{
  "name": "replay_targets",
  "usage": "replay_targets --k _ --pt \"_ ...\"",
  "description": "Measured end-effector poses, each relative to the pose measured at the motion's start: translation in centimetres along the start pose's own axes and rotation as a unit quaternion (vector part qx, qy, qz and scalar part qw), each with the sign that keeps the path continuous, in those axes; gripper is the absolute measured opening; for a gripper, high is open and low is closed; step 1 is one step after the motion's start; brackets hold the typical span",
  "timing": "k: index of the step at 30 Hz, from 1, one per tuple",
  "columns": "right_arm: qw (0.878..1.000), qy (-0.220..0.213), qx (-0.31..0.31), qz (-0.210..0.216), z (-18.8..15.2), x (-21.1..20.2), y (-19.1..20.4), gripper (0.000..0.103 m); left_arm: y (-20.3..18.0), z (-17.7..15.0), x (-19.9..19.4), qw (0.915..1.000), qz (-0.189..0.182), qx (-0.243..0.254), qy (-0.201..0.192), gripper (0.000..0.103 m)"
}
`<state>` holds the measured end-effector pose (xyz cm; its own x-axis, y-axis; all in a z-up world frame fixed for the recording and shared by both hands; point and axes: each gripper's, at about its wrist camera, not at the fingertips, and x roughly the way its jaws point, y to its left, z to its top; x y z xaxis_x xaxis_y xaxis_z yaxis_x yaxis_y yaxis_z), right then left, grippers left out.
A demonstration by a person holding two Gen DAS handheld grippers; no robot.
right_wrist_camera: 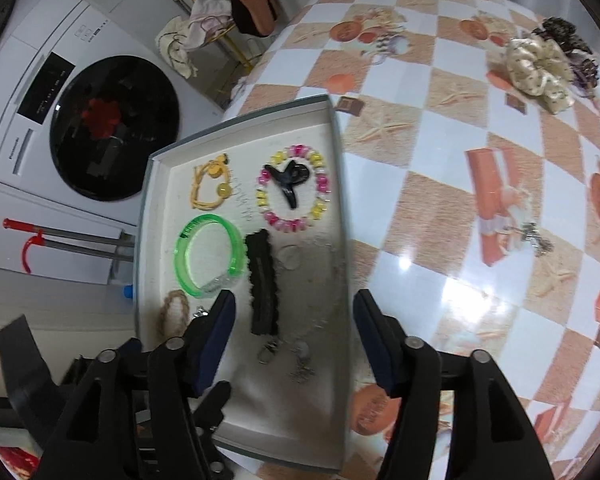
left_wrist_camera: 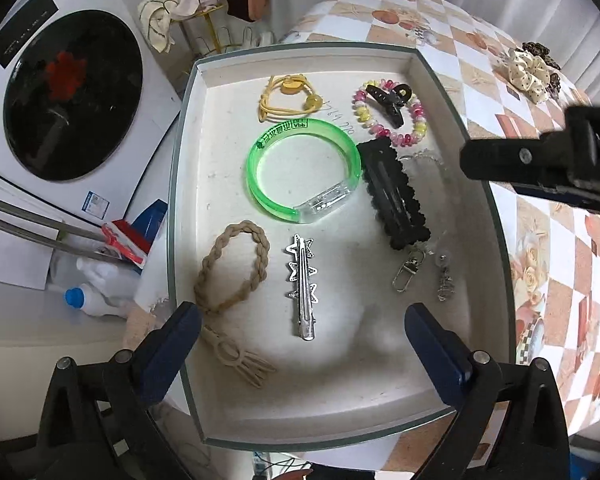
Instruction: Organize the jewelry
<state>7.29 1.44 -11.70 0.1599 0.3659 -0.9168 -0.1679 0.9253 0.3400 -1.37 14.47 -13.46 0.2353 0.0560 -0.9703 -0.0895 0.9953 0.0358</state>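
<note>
A: Where is the jewelry sitting?

B: Nearly all of it is lying in the white tray [left_wrist_camera: 420, 68] at the edge of the checkered tablecloth [right_wrist_camera: 440, 152]. Taking the green bangle [left_wrist_camera: 304, 168] as the landmark: the yellow hair tie [left_wrist_camera: 288, 96] is lying just beyond it, the black scalloped clip [left_wrist_camera: 394, 196] is lying just to its right, and the pink and yellow bead bracelet [left_wrist_camera: 388, 114], with a black claw clip [left_wrist_camera: 390, 100] resting across it, is sitting beyond and to the right.

A: And nearer the cameras?

B: The silver star clip [left_wrist_camera: 302, 284] is lying just below the bangle, the braided beige hair tie [left_wrist_camera: 232, 268] below and to its left, and a small metal clasp [left_wrist_camera: 406, 272] and a silver charm [left_wrist_camera: 444, 280] below and to its right.

A: What are the grippers doing?

B: The left gripper [left_wrist_camera: 302, 344] is hovering over the near end of the tray with its jaws spread wide, nothing between the pads; the star clip is lying free on the tray floor. The right gripper [right_wrist_camera: 296, 336] is also standing apart, empty, over the tray's right side.

A: Anything outside the tray?

B: A cream scrunchie [right_wrist_camera: 540, 68] is lying well away from the bangle, far across the tablecloth, with a dark patterned scrunchie [right_wrist_camera: 568, 40] touching it
</note>
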Motion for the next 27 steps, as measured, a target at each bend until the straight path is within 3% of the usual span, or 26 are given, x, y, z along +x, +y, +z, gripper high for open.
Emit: replay_targets --k 3,5,13,27 --pt "1.0 -0.003 -0.012 -0.026 -0.5 -0.6 0.0 0.07 -0.1 0.2 -0.5 1.0 0.005 -0.005 -0.005 0.103" --pt "0.999 -0.006 -0.024 -0.046 -0.8 -1.0 0.1 0.083 0.2 0.2 -0.9 0.9999 0.007 -0.013 -0.007 0.103" --pt "0.994 -0.016 -0.063 -0.093 -1.8 -2.9 0.9 0.083 2.3 0.3 -3.4 0.9986 0.02 -0.047 -0.011 0.103" --pt "0.99 -0.007 -0.071 -0.121 -3.9 -6.4 2.7 0.083 3.9 -0.2 -7.9 0.9966 0.026 -0.075 -0.022 0.103"
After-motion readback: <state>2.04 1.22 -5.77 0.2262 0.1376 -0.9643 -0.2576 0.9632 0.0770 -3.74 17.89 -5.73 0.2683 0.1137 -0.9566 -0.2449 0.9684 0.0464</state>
